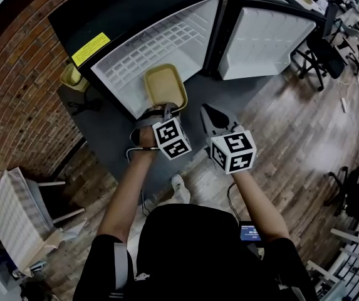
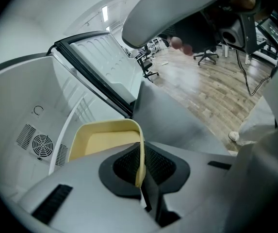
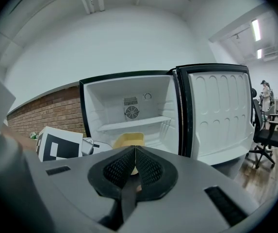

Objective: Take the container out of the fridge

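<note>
While the container hangs at the fridge mouth, removal is judged part done.

Door stands open at 2 o'clock of the cabinet. The grasp is made. What is left is to carry the container clear of the opening; whether it has cleared the threshold cannot be told. Left gripper has its ribbed black pads pinched narrow on the container's thin right rim, with the container at its 12 o'clock. The container is a shallow, pale yellow tray with rounded corners and a smooth matt finish; it looks like plastic and appears empty. The fridge liner is white and moulded, with a slatted shelf and a round fan grille. Right gripper, at 3 o'clock of the left, has its jaws together on nothing.
</note>
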Action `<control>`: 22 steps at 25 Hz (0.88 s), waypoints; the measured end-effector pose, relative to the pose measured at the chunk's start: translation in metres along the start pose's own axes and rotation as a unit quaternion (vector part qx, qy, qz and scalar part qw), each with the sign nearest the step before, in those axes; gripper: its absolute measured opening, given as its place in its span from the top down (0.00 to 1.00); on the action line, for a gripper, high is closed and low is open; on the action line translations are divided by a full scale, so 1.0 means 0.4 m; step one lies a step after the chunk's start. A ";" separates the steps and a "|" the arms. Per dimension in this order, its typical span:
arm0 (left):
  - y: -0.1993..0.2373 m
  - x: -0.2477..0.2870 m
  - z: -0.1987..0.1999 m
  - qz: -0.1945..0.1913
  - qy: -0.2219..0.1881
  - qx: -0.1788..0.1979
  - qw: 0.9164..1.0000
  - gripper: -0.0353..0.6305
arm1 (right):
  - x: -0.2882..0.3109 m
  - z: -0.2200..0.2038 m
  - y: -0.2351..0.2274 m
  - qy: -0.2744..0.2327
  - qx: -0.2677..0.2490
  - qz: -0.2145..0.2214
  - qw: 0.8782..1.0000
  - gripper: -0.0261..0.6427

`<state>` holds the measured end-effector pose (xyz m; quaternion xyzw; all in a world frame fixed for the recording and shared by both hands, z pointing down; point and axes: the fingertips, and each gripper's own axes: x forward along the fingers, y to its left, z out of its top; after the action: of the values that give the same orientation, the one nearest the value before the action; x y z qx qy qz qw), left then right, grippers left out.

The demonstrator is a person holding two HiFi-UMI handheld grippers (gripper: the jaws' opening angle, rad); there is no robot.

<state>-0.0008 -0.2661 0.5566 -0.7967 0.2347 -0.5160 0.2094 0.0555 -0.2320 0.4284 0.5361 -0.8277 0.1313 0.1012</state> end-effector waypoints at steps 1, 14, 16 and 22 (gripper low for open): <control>-0.008 -0.009 0.009 0.000 0.000 -0.001 1.000 0.90 | -0.012 -0.001 0.000 0.000 0.000 0.001 1.000 0.90; -0.161 -0.143 0.092 0.017 0.005 -0.017 1.000 0.90 | -0.221 -0.034 0.030 -0.008 -0.013 0.023 1.000 0.90; -0.196 -0.169 0.109 0.016 0.003 -0.017 1.000 0.90 | -0.259 -0.043 0.038 -0.011 -0.014 0.026 1.000 0.90; -0.291 -0.252 0.120 0.028 0.020 -0.012 0.999 0.90 | -0.371 -0.075 0.079 -0.016 -0.020 0.036 0.999 0.90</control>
<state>0.0258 -0.1089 0.5323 -0.7817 0.2672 -0.5232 0.2095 0.0873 -0.0822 0.4076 0.5063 -0.8502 0.1100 0.0936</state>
